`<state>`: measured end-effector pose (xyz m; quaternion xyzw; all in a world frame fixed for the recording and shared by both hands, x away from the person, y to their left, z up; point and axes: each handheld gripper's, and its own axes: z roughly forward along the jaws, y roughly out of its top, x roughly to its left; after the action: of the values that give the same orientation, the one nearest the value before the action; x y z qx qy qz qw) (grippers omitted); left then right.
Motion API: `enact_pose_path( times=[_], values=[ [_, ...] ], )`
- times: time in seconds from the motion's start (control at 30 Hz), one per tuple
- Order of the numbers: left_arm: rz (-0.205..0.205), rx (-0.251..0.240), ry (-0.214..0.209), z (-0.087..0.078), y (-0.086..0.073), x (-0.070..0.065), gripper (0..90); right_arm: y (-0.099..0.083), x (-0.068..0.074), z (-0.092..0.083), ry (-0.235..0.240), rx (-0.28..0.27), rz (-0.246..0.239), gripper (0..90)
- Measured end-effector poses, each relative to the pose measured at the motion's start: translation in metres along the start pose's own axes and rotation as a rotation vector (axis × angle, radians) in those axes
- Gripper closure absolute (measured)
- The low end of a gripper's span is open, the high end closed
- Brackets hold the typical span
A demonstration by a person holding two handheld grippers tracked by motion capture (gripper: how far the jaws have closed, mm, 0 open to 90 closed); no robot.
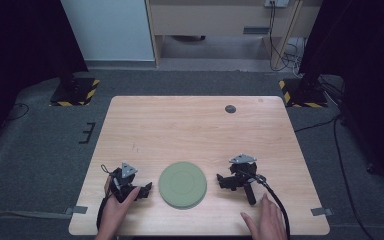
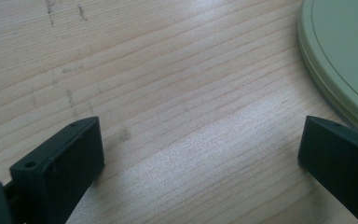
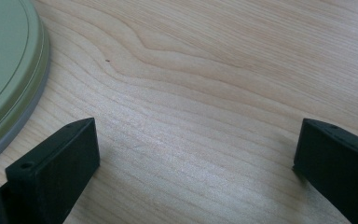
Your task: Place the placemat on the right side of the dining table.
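Two grippers flank the green plate (image 1: 182, 184) at the table's (image 1: 195, 130) near edge. Left gripper (image 1: 142, 190) and right gripper (image 1: 224, 180) both stand wide open, empty, resting on wood. Plate lies between them, inboard of each, roughly equally near; round, no long axis.

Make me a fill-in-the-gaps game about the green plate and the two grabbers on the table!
1. The round plate is coloured ____.
2. The plate lies on the wooden table between the left gripper and the ____ gripper.
3. The fingers of the left gripper stand ____, with bare wood between them.
4. The person's left hand grips the left gripper, while the right hand rests on the ____.

Missing words: green; right; open; table
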<state>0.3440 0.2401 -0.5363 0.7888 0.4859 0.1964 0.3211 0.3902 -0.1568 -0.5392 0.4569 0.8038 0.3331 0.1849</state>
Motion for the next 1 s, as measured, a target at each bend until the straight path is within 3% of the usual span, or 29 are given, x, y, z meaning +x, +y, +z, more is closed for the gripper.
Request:
enact_pose_path(
  times=[0.5,0.6,0.67,0.8,1.0],
  values=[
    [0.005,0.001,-0.007,0.0,0.0,0.001,0.0,-0.001,0.004,-0.001,-0.01,0.001,0.011,0.4],
    [0.006,-0.007,-0.03,0.0,0.0,0.002,0.0,0.0,0.006,-0.001,0.034,0.007,-0.03,1.8],
    [-0.002,-0.022,-0.049,-0.002,0.001,0.004,2.5,0.001,0.008,-0.005,0.035,0.005,-0.036,6.2],
    [0.008,-0.052,-0.07,-0.008,0.0,0.001,1.9,0.004,0.015,-0.02,0.069,-0.056,-0.055,5.2],
    [0.014,-0.057,-0.092,-0.013,-0.001,-0.009,2.1,0.001,0.031,-0.033,0.11,-0.071,-0.085,6.1]
  ],
)
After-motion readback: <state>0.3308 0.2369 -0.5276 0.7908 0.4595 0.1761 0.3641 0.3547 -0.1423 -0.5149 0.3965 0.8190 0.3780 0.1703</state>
